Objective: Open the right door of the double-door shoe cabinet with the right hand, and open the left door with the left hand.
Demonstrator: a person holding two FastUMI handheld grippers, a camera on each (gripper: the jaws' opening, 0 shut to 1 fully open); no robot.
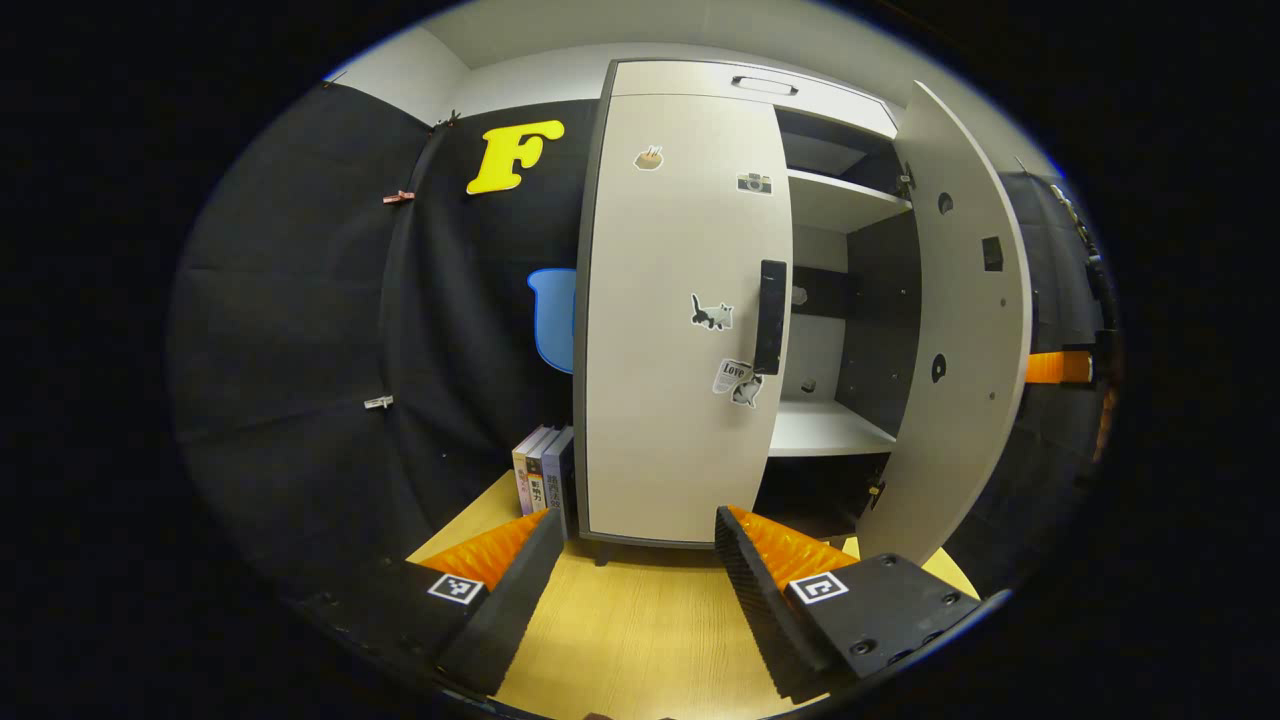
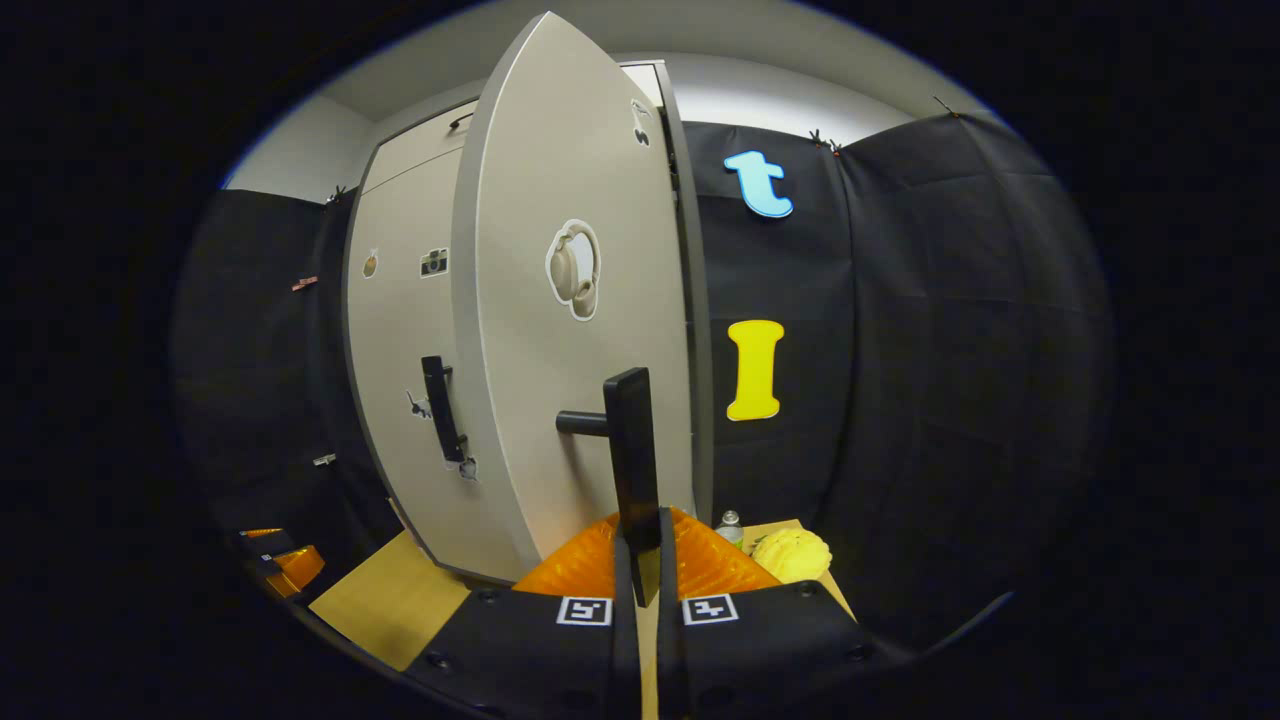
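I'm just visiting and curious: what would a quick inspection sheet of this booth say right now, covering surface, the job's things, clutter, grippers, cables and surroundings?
Surface: light wooden tabletop under the cabinet, bare in front of it.
Job's things: shoe cabinet right door swung open, white shelves showing inside; left door shut, its black handle untouched.
Clutter: books standing left of the cabinet; a yellow lumpy object and a small bottle to its right.
Grippers: right gripper has its jaws closed on the right door's handle; left gripper has its jaws apart, short of the left door.
Cables: nothing seen.
Surroundings: black cloth wall on both sides, pale wall above.
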